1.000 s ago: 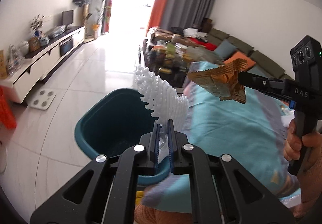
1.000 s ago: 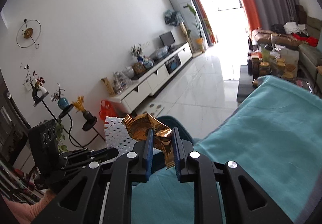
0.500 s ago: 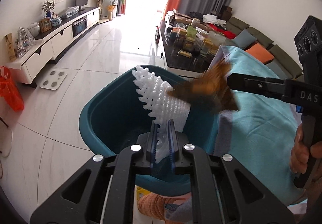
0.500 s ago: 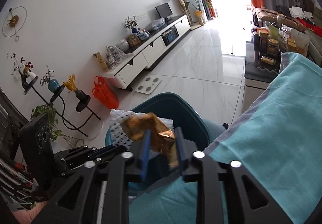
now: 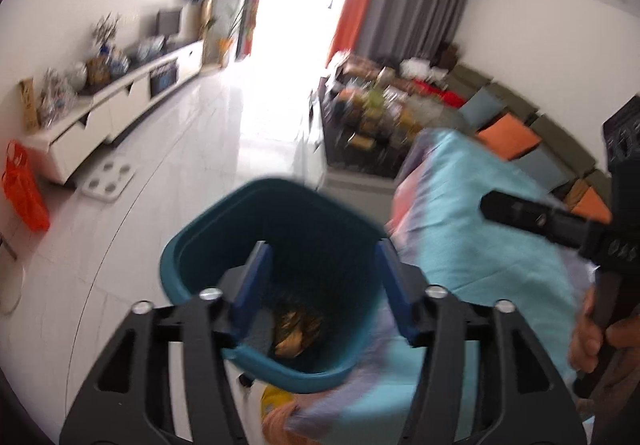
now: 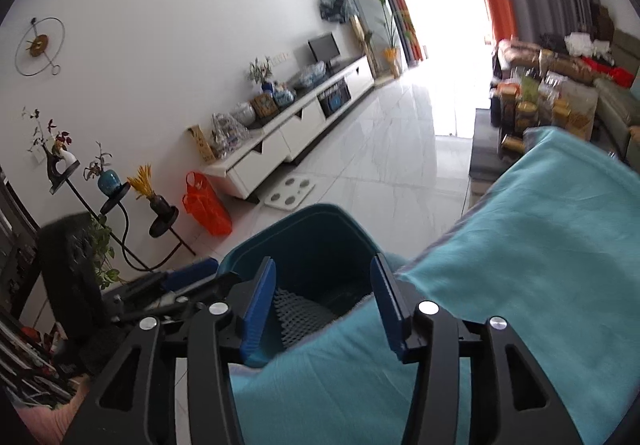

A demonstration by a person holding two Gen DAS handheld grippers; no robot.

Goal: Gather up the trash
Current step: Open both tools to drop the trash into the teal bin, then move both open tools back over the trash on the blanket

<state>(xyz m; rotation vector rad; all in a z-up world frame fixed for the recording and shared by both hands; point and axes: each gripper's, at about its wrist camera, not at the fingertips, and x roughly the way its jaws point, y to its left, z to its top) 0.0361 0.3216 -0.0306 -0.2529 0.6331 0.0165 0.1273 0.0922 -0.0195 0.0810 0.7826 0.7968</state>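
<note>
A teal trash bin (image 5: 208, 245) stands on the floor beside the table; it also shows in the right wrist view (image 6: 312, 229). My left gripper (image 5: 324, 285) is open and empty above the bin. A crumpled gold wrapper (image 5: 294, 329) lies at the bin's bottom. My right gripper (image 6: 322, 301) is open and empty over the bin's near edge. White foam netting (image 6: 298, 311) lies inside the bin. The right gripper's fingers (image 5: 520, 213) show at the right of the left wrist view.
A teal cloth (image 6: 520, 265) covers the table to the right of the bin. A white TV cabinet (image 6: 296, 133), an orange bag (image 6: 206, 209) and a white scale (image 6: 288, 195) stand along the left wall. A cluttered coffee table (image 5: 372, 125) and sofa lie beyond.
Both grippers opened. The white foam netting left my left gripper and the gold wrapper left my right gripper; both now lie inside the bin.
</note>
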